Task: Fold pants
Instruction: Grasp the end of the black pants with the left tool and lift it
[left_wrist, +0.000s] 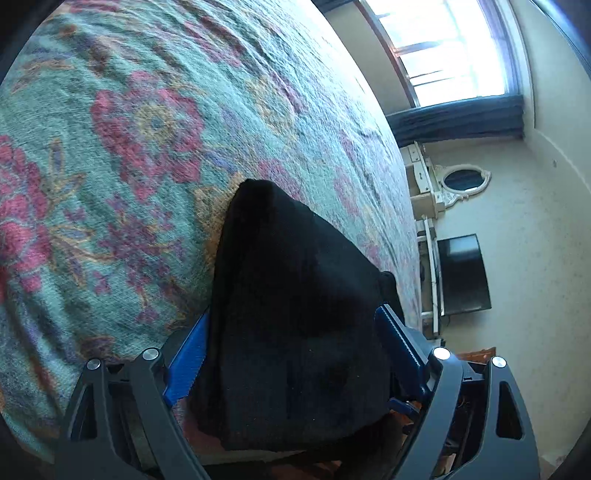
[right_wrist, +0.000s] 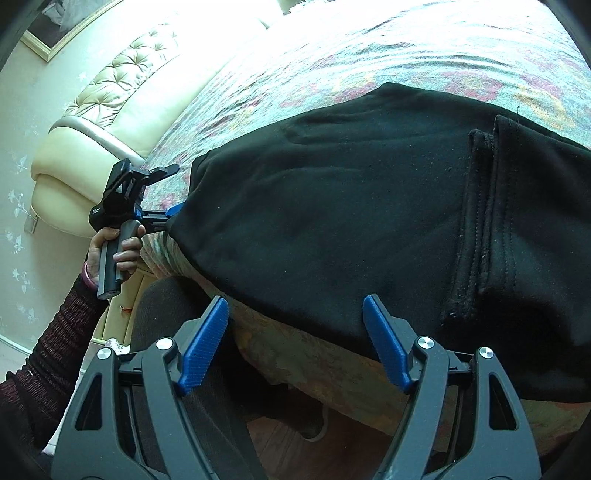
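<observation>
While the black pants (right_wrist: 351, 206) are lying across the floral bedspread (left_wrist: 140, 122) at the bed's near edge, their thick fleecy cloth is showing lint specks and a stitched, ribbed band toward the right. The left gripper (left_wrist: 291, 347) is standing with its jaws wide around one end of the pants, though whether its pads are pressing cannot be told. The right gripper (right_wrist: 295, 343) is hovering with jaws wide and empty just before the hanging edge. A small white label on the left tool is showing, too small to read.
</observation>
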